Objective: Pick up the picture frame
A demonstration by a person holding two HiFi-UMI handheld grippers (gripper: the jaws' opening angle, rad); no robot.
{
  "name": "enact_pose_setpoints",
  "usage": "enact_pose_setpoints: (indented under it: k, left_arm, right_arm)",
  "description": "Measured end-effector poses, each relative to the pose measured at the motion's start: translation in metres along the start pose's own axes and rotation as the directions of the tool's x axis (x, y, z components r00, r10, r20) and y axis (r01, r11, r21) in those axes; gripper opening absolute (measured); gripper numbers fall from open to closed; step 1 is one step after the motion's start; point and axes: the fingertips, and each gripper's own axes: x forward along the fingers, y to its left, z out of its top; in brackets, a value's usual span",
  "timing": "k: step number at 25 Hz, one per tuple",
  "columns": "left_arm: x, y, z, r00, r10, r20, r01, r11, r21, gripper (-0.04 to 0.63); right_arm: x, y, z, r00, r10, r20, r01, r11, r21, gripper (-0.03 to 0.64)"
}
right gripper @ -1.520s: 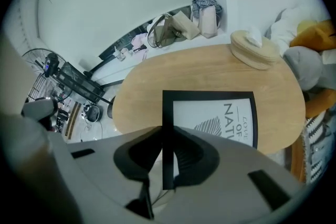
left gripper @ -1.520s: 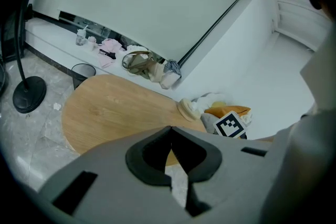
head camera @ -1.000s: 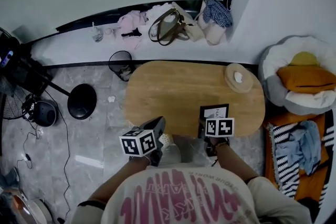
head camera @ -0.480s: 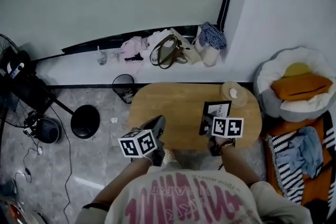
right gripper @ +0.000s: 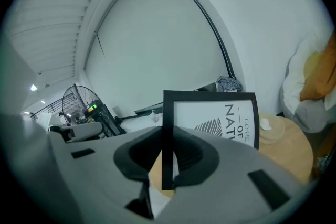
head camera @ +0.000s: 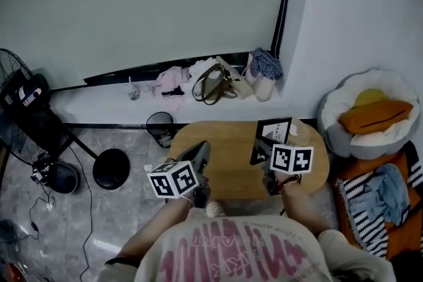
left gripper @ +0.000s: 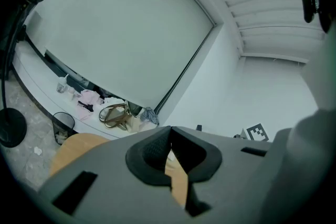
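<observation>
Picture frame [right gripper: 210, 115] reads "OF", "NAT".

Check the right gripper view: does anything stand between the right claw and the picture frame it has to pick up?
Nothing visible does. The right claw is shut directly on the picture frame, and the frame's black left edge sits pinched between the jaws with no other object in the gap.

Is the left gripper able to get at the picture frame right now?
Probably yes: the left gripper is empty, jaws together, and nothing stands between it and the picture frame, which the right gripper holds by one edge.
</observation>
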Motion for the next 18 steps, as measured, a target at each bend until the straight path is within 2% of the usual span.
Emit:
enact_pose_setpoints:
  k: [10,18]
  left_arm:
    - [-0.039,-0.038,0.041,0.996,-0.012,0.089,-0.004,0.984,0.179,0.003]
    - [-0.082,-0.077,0.024,0.994,-0.046,0.1,0.02,0.969,0.246,0.003]
  right_arm:
    - [-0.051,0.066,0.037,0.983,0.112,0.147,-0.101,0.992,-0.077,0.067]
    - [-0.101,0.114,0.039,0.962,0.183,0.2,-0.158,0.978,-0.136,0.069]
